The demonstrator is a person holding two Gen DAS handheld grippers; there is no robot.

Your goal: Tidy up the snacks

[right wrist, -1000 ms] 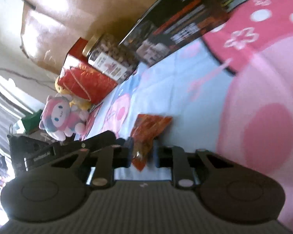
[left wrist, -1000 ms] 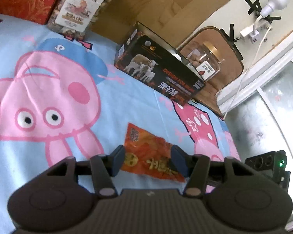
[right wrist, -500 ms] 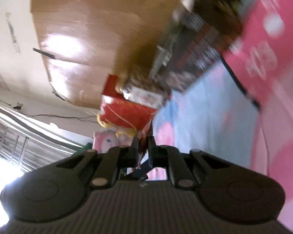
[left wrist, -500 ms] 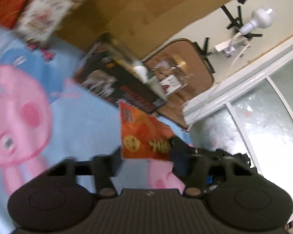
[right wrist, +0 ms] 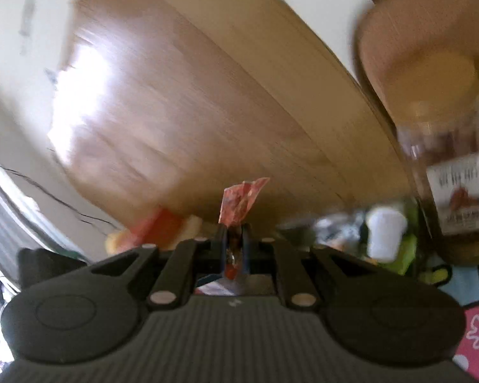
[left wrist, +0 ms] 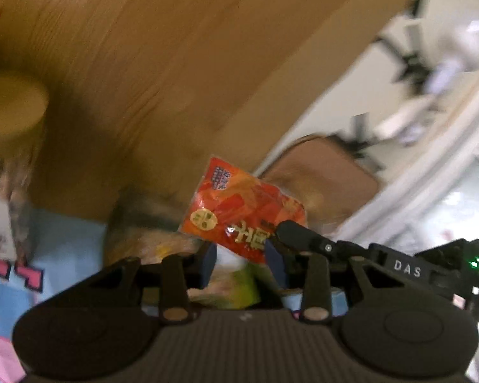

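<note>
Wooden headboard (left wrist: 150,73) fills the background, both views motion-blurred; orange snack packet (left wrist: 239,217) is off the cartoon bedsheet (left wrist: 64,249).

Right gripper (right wrist: 232,239): fingers pinched tight on the packet's edge, its corner sticking up above the tips. In the left view the right gripper's finger holds the packet's right side. Left gripper (left wrist: 242,260): jaws apart, packet just above and ahead of the gap, contact unclear. Clear jar with yellow lid (right wrist: 444,166) stands at right; blurred items below it.

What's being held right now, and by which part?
The right gripper pinches the orange snack packet by one edge, lifted off the blanket. The left gripper holds nothing.
</note>
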